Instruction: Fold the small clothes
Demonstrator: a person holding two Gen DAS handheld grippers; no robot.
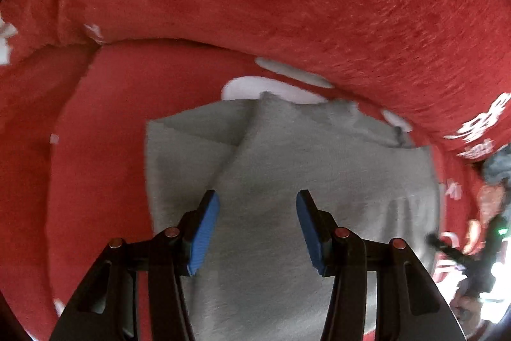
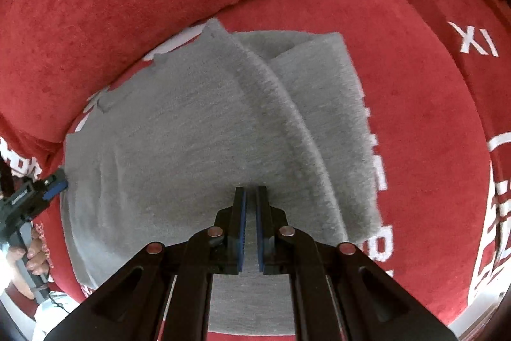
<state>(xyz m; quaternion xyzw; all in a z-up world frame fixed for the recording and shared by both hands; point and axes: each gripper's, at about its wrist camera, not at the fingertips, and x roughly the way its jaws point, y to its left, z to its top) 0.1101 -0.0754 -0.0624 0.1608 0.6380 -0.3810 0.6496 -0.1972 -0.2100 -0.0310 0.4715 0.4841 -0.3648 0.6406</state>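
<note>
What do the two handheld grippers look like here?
Both match: the left gripper and right gripper have black angular linkage arms with round reddish pivot pins, and ribbed blue pads on the fingers. No cables or sleeves show.

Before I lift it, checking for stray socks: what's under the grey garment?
Only the red cushion with white lettering shows around the grey garment. Whatever lies beneath its folded layers is covered.
</note>
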